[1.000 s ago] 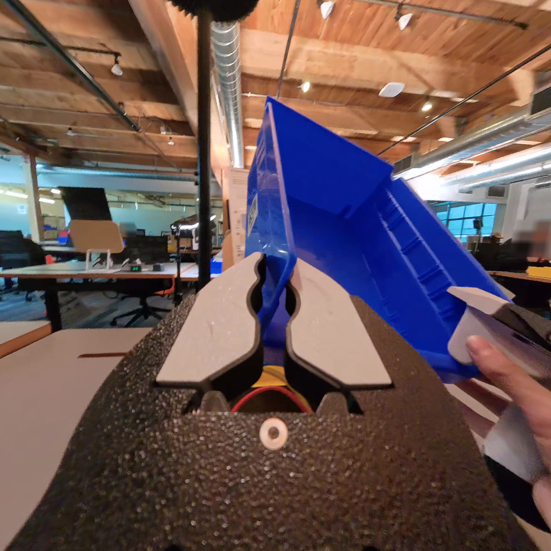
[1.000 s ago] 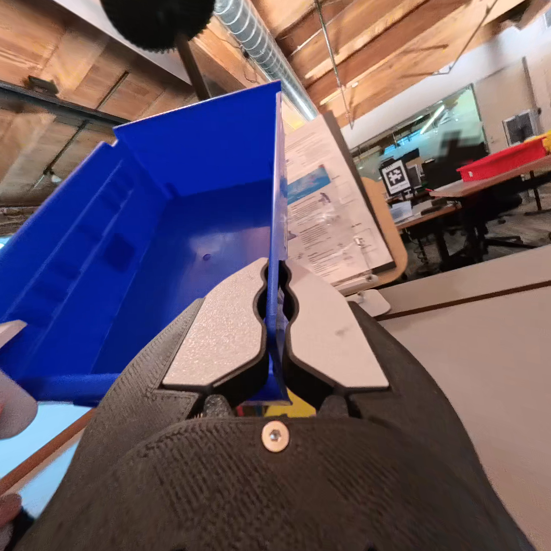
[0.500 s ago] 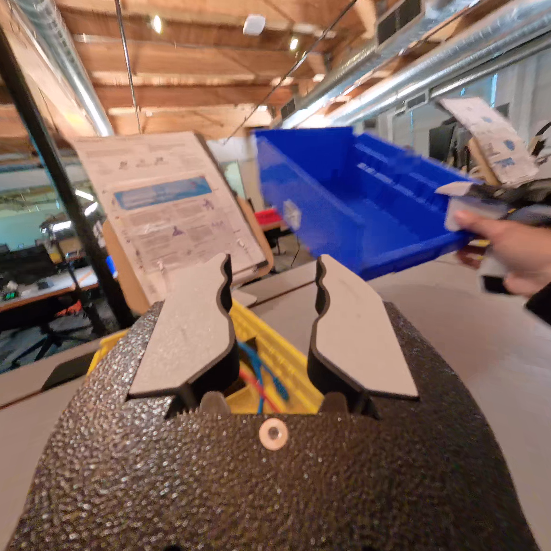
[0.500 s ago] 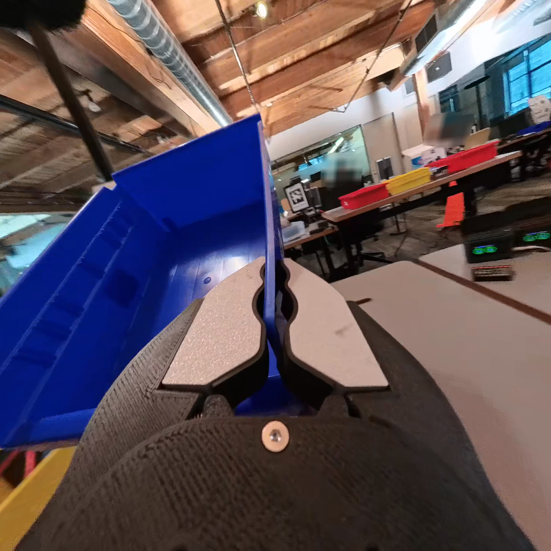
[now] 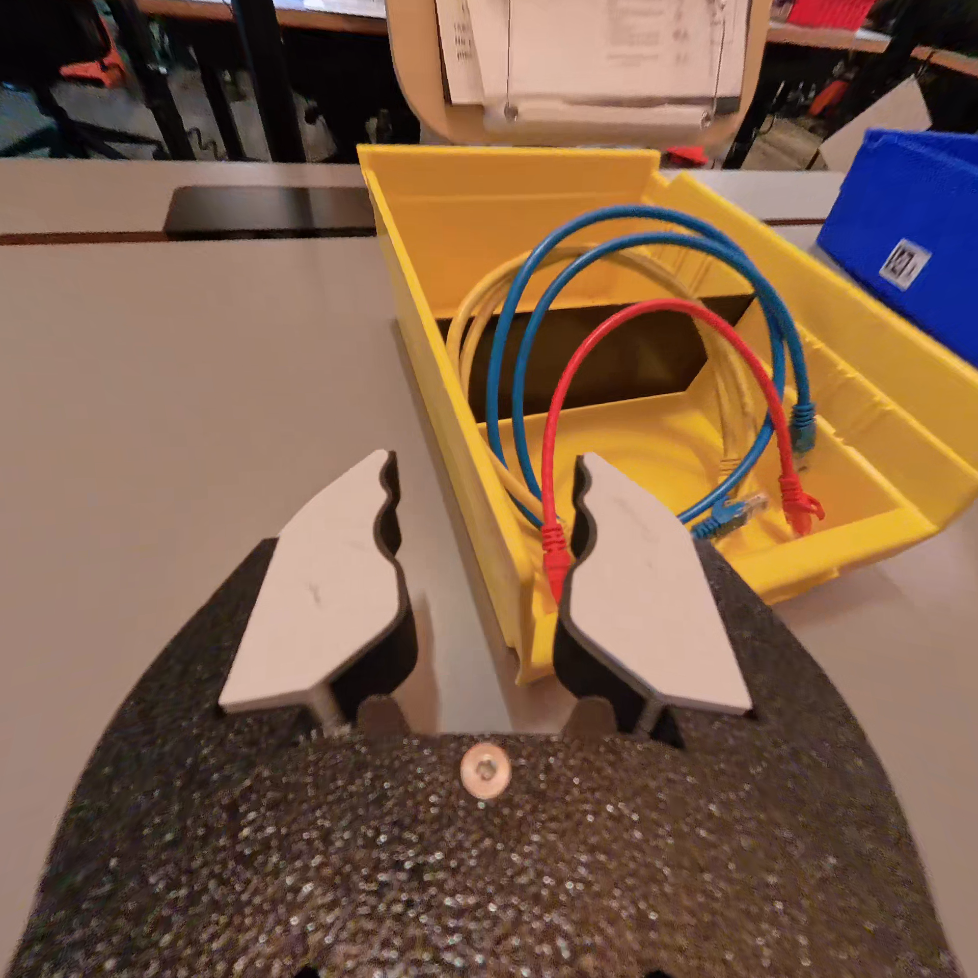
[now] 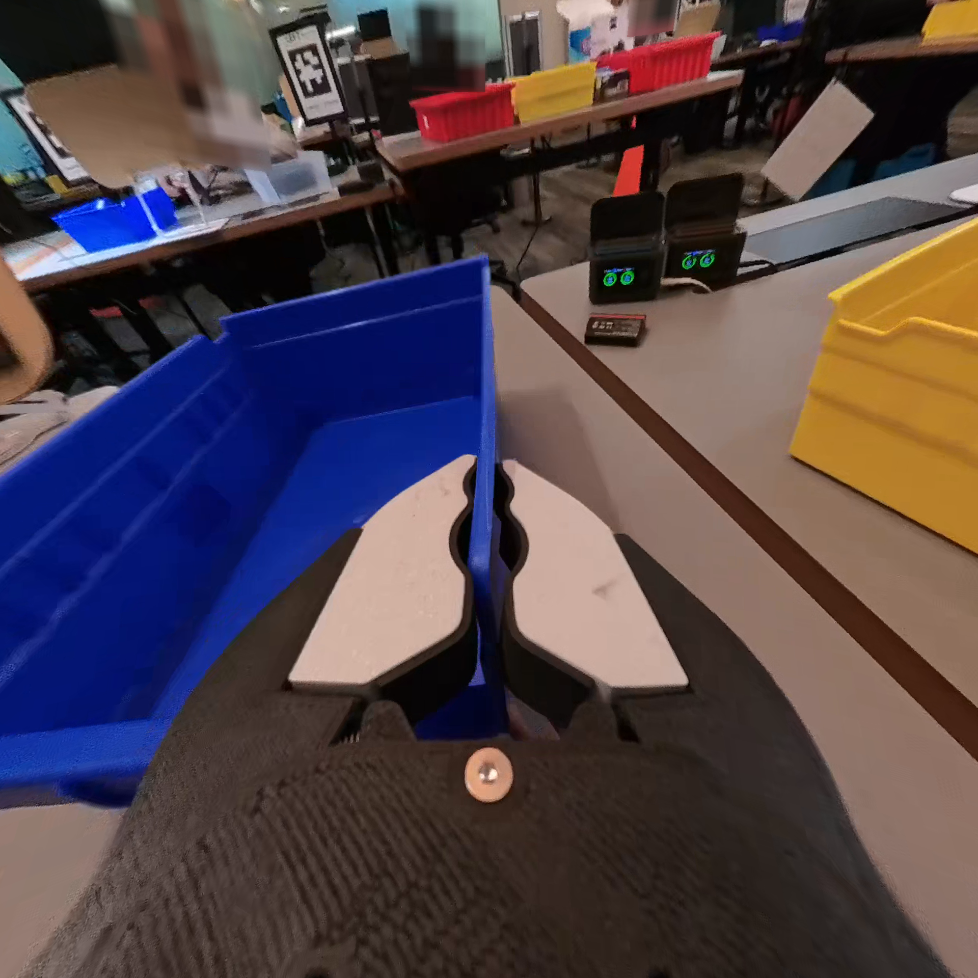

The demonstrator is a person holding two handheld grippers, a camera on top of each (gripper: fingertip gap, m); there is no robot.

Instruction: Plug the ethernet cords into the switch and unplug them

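Note:
A yellow bin (image 5: 508,211) on the table holds a red ethernet cord (image 5: 661,312), blue cords (image 5: 635,217) and a pale yellow cord (image 5: 465,317), looped over a black switch (image 5: 608,360). My left gripper (image 5: 484,465) is open and empty, straddling the bin's near left wall, with a red plug (image 5: 553,550) beside its right finger. My right gripper (image 6: 487,468) is shut on the right wall of an empty blue bin (image 6: 211,503), which sits low at the table. The blue bin also shows at the right edge of the left wrist view (image 5: 910,233).
A clipboard stand with papers (image 5: 582,63) stands behind the yellow bin. In the right wrist view another yellow bin (image 6: 899,391), two black chargers with green displays (image 6: 661,248) and a small black battery (image 6: 616,328) sit on the neighbouring table. Desks with red and yellow bins lie beyond.
My left gripper let go of the blue bin, opened, and dropped to the yellow bin. My right gripper carried the blue bin rightward and lowered it from tilted in the air to level at the table.

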